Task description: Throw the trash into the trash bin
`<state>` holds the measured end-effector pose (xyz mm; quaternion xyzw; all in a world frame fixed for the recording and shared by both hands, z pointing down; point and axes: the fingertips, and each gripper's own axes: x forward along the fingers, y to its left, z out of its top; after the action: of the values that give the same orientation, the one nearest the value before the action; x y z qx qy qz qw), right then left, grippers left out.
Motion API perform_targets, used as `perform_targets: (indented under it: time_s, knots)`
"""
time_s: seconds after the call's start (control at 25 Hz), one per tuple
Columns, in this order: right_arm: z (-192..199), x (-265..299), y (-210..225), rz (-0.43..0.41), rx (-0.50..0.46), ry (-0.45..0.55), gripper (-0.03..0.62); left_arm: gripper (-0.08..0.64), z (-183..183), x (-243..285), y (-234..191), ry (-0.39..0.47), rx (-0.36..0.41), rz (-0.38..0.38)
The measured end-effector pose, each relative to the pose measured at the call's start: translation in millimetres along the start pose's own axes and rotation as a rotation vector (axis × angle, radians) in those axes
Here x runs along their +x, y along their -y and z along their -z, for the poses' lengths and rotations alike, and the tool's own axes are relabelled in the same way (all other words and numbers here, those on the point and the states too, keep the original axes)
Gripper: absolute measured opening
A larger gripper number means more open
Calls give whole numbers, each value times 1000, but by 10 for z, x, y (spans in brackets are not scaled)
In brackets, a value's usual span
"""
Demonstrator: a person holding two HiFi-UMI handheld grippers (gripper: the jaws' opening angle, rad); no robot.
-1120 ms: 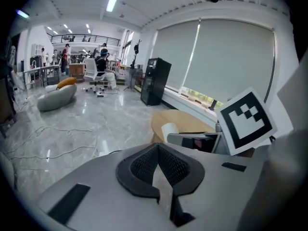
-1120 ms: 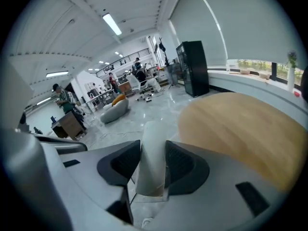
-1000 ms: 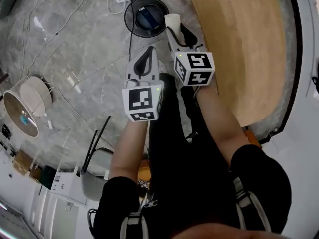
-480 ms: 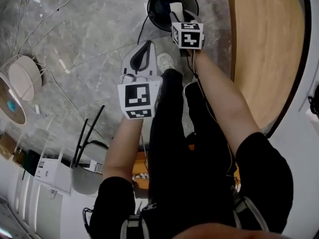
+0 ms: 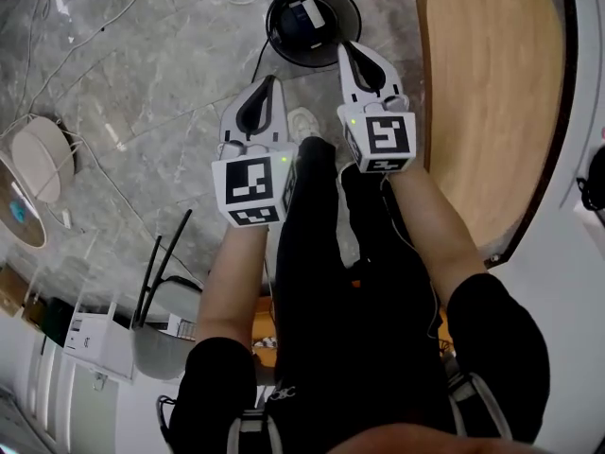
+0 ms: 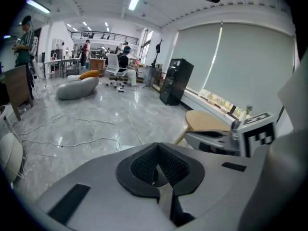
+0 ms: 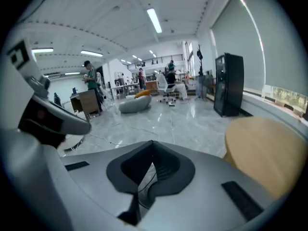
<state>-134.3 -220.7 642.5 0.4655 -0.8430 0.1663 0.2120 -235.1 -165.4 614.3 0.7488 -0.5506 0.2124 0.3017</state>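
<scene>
In the head view, the trash bin (image 5: 276, 41) stands on the grey floor (image 5: 142, 83) at the far side, left of the round wooden tabletop (image 5: 492, 83). A pale piece of trash (image 5: 304, 11) lies inside the bin beside something dark blue. The left gripper (image 5: 267, 81) and the right gripper (image 5: 348, 47) hang side by side above the person's legs. Both point toward the bin, and the right one's tip is just near of its rim. The part of the tabletop in view is bare.

In the left gripper view, the jaws meet at their tips with nothing between them. Only floor and a room far off lie beyond.

In the right gripper view, the jaws have just been closing and now stand together. They are empty, with the tabletop's edge to the right.

The drop looks done, since the trash sits well inside the bin and not on its rim. To finish well, keep the right gripper clear of the rim so the bin isn't tipped. Also look over the rest of the tabletop and floor for any trash left.
</scene>
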Motion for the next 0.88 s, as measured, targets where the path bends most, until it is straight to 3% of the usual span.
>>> perform_targets:
  time_s: [0.28, 0.44, 0.64, 0.88]
  knots:
    - [-690, -1021, 151, 44, -8, 120, 11, 12, -354, -181, 550, 78, 30, 40]
    - [-1142, -1619, 238, 69, 15, 164, 11, 12, -765, -670, 941, 150, 12, 35]
    - [-2183, -2309, 410, 107, 24, 278, 11, 12, -1701, -1364, 1445, 279, -4, 30]
    - [-3173, -3661, 613, 183, 66, 327, 11, 12, -2531, -2640, 2282, 343, 19, 31]
